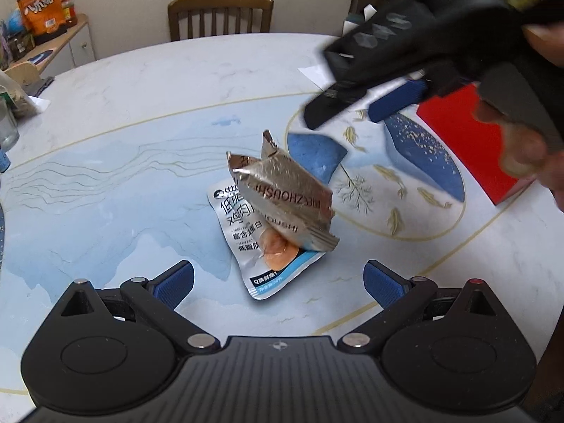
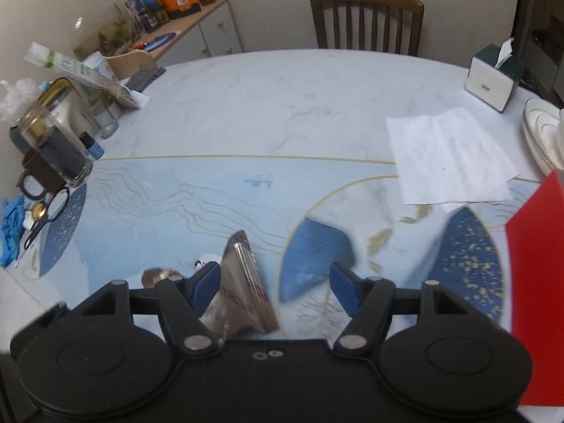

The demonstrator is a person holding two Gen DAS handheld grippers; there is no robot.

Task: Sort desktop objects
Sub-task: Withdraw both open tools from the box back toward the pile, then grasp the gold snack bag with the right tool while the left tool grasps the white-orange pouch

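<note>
your left gripper hangs with its jaws spread wide and nothing between them, just short of the two snack packets in the middle of the table. the silver packet stands tilted on its edge, leaning on the white packet, which lies flat beneath it. your right gripper is also released; the silver packet sits close by its left finger, though the blur makes it hard to say whether they touch.

take the silver packet first, since it rests on top. come down over its raised edge, centre it between the blue pads, and close only once both pads face flat foil, or it will likely slip and topple. keep the other gripper clear so the two do not knock together.

the silver packet carries latin letters that look like "zhoushi". the white packet has chinese print, including 富含蛋白, and a pink food picture. the red box lies well off to the right.
</note>
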